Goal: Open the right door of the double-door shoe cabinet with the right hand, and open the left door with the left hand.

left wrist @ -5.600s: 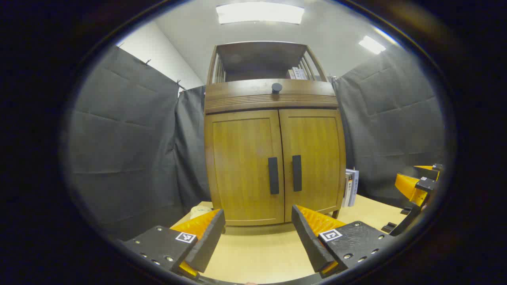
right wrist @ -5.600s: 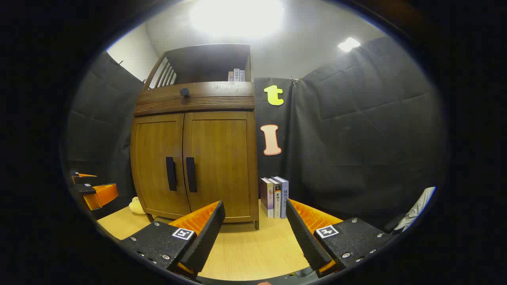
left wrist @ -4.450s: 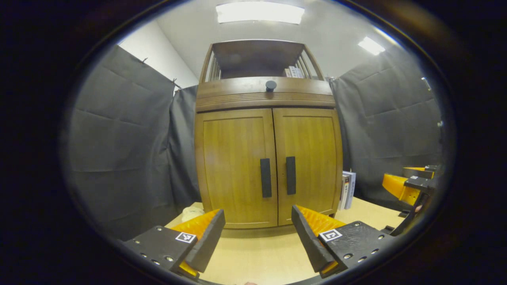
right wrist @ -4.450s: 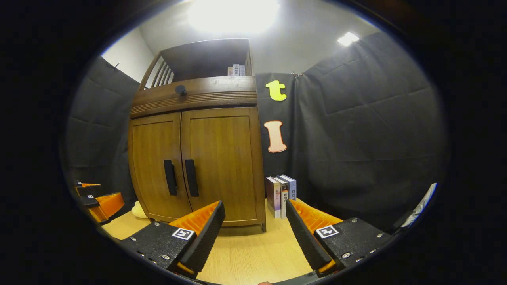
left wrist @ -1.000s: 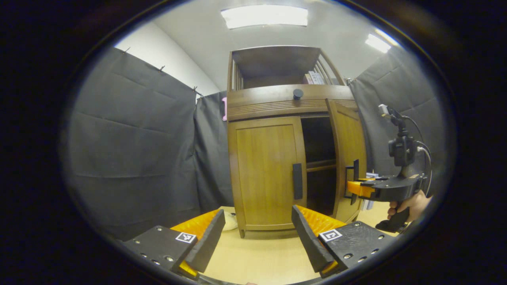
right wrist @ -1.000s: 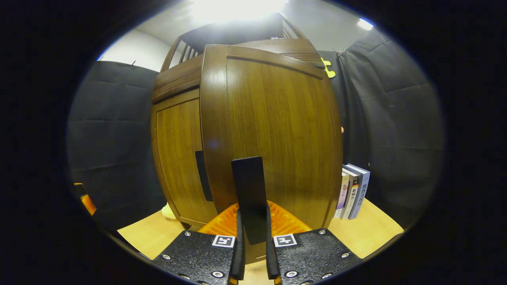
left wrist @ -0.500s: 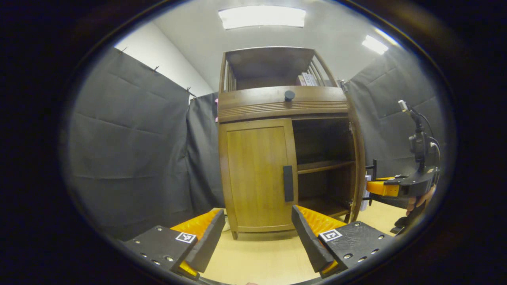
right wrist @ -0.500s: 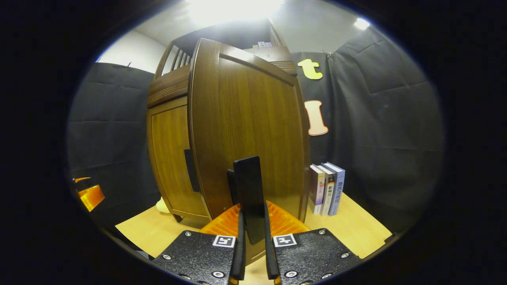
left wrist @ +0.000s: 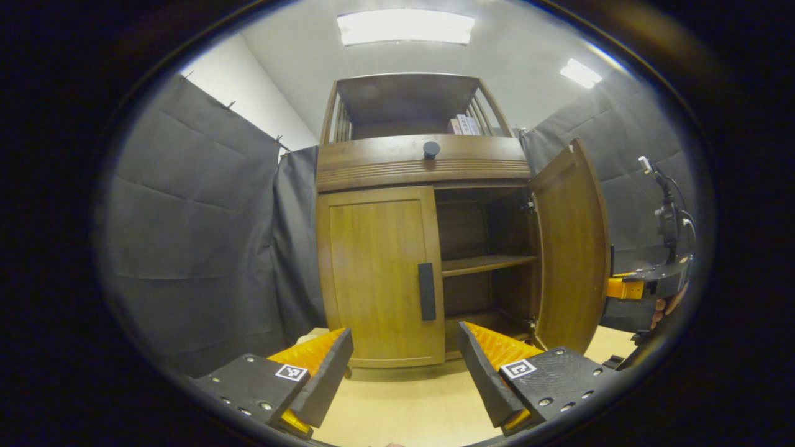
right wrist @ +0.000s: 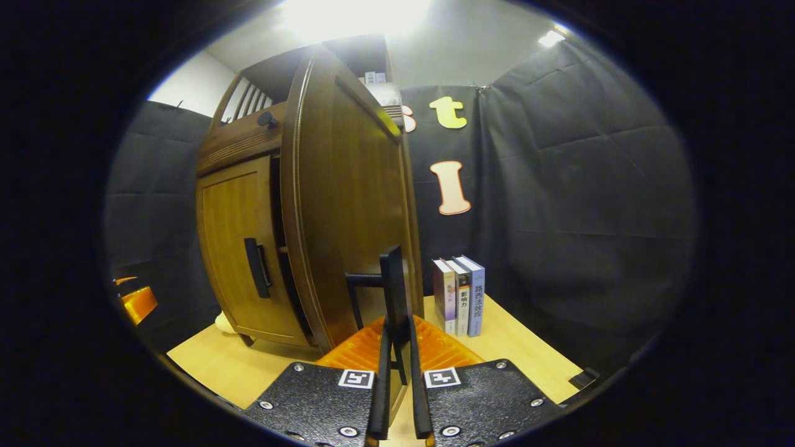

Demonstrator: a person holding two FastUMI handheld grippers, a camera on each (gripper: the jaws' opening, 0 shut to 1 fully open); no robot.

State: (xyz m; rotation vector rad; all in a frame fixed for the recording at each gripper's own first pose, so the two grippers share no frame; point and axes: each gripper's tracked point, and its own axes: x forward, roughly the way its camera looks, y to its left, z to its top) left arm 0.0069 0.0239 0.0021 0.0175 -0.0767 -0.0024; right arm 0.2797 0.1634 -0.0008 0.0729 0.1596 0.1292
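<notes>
Looking along my left gripper (left wrist: pixel 404 379), I see its two fingers spread wide at 6 o'clock with nothing between them. They hang over the light wood table (left wrist: pixel 410 410), a little way back from the shoe cabinet (left wrist: pixel 422 167).

Past the fingers, at 12 o'clock, is the left door (left wrist: pixel 376 279). It is shut, and its dark handle (left wrist: pixel 426 291) stands straight up near the middle edge. Next to it the cabinet is open, and I can see a shelf (left wrist: pixel 487 264) inside. The right door (left wrist: pixel 571 248) is swung out toward me at 2 o'clock. Out at 3 o'clock, my right gripper and the hand (left wrist: pixel 666 308) that holds it peek from behind that door.

In the right gripper view, my right gripper (right wrist: pixel 397 372) sits at 6 o'clock. Its fingers are pressed on the right door's handle (right wrist: pixel 392 292), one on each side, pinching it. I see that door nearly edge-on, rising to 12 o'clock. At 1 o'clock, some books (right wrist: pixel 459 297) stand on the table just beside the cabinet. At 9 o'clock, a bit of my left gripper shows, low and near the shut left door.

On top of the cabinet, far back, is a small dark knob (left wrist: pixel 431 149).
</notes>
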